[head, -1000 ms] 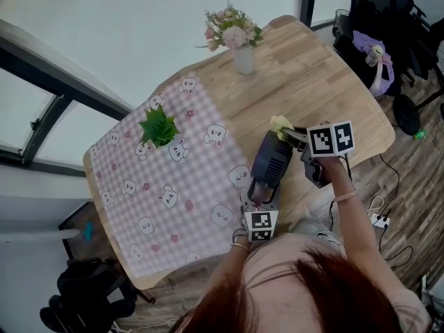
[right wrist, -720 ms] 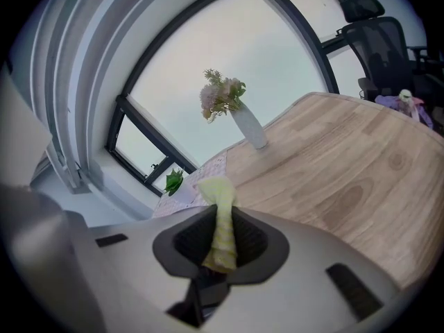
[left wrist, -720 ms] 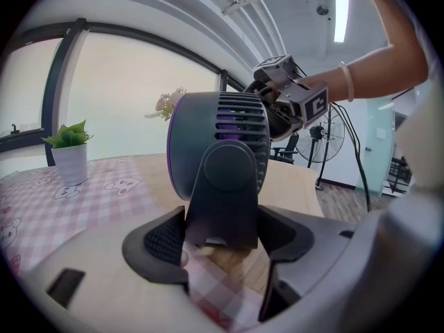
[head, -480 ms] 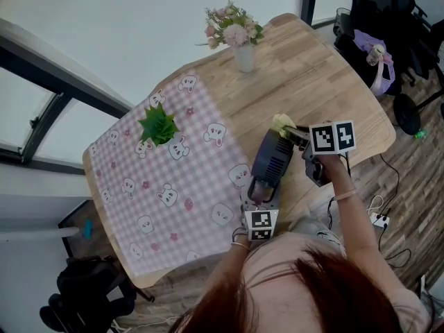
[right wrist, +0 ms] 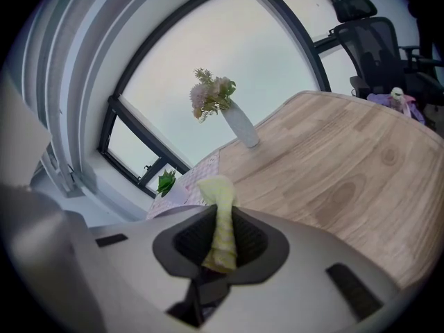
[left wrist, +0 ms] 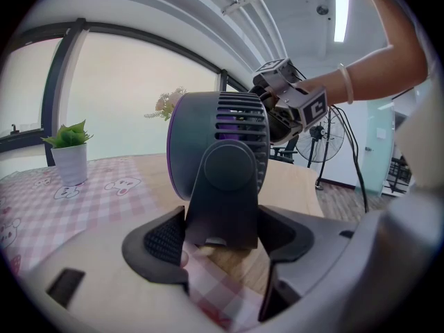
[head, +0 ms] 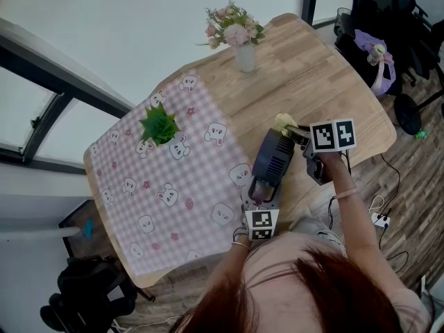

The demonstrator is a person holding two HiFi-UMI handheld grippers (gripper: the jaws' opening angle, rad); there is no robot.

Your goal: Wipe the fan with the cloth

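The left gripper [left wrist: 223,236] is clamping its two jaws on the base of the stand of the fan [left wrist: 220,148]. The dark, purple-rimmed housing is rising straight ahead of the jaws, with its slatted grille turning off to that gripper's right. Under the jaws, the edge of the pink checked tablecloth [left wrist: 104,186] is giving way to the bare wooden table [head: 312,75]. Ahead and to this gripper's left, a small potted plant [left wrist: 68,151] is standing on the tablecloth. The right gripper [right wrist: 220,238] is pinching a pale yellow-green cloth [right wrist: 222,217], which is standing up between its closed jaws and poking out past their tips. In the head view this gripper is reaching in from the far right of the left one, bringing the cloth to the far end of the fan. Whether the fabric is actually pressing on the housing cannot be told. In the left gripper view, the right gripper's marker cube and the person's forearm [left wrist: 378,64] are showing just beyond the grille, up and to the right. Ahead of the right gripper's jaws, well apart across the bare wood, a white vase of flowers [right wrist: 223,109] is standing near the table's far edge. A black office chair [right wrist: 378,44] is sitting off the table to that gripper's right.
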